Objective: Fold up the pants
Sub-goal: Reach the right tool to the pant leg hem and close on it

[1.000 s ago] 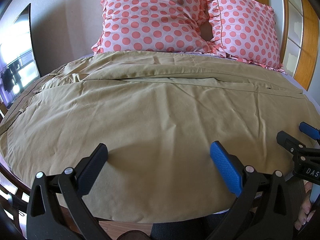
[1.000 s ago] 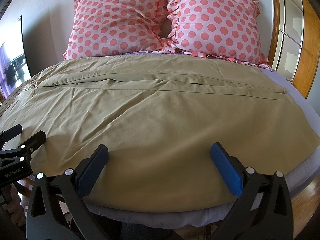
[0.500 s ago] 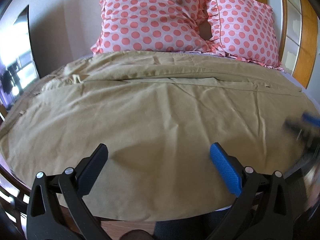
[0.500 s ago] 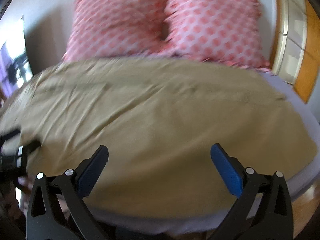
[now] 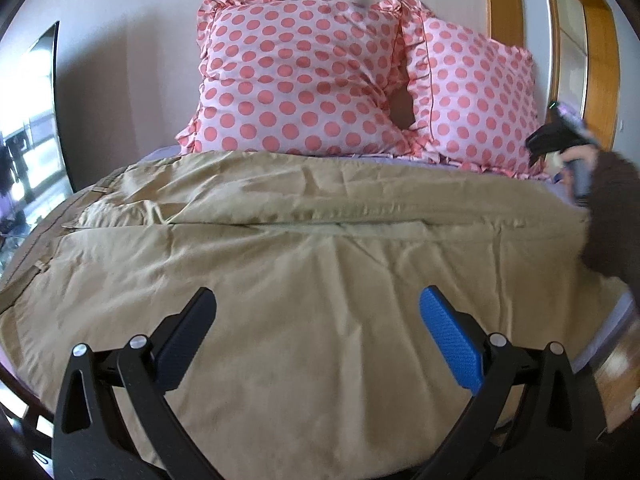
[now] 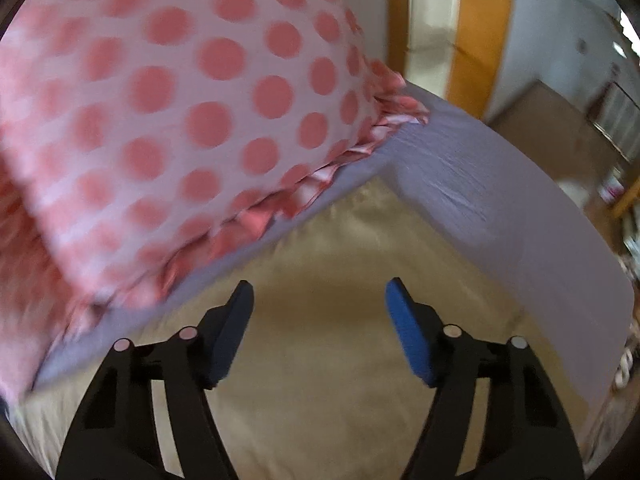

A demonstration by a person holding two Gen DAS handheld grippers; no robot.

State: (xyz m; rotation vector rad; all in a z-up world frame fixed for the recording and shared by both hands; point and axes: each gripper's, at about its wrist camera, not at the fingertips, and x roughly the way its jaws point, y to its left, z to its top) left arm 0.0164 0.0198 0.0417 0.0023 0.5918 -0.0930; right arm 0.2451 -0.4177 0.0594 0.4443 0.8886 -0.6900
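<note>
1 pants (image 5: 304, 280), 2 pillows (image 5: 296, 80) (image 5: 476, 104), 2 tongs (image 5: 316, 320) (image 6: 320, 312), 1 bed (image 6: 500, 208).

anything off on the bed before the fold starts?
Nothing damaged or spilled. The khaki pants lie spread across the bed, wrinkled and bunched near the waistband on the left, not flat. Both polka-dot pillows lean against the wall. The left gripper and right gripper are open, holding nothing.

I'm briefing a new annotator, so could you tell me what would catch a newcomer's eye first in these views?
Two pink polka-dot pillows propped against the wall at the head of the bed. Below them, khaki pants lie spread across the mattress. The open right gripper hovers over their far corner, beside the right-hand pillow.
</note>
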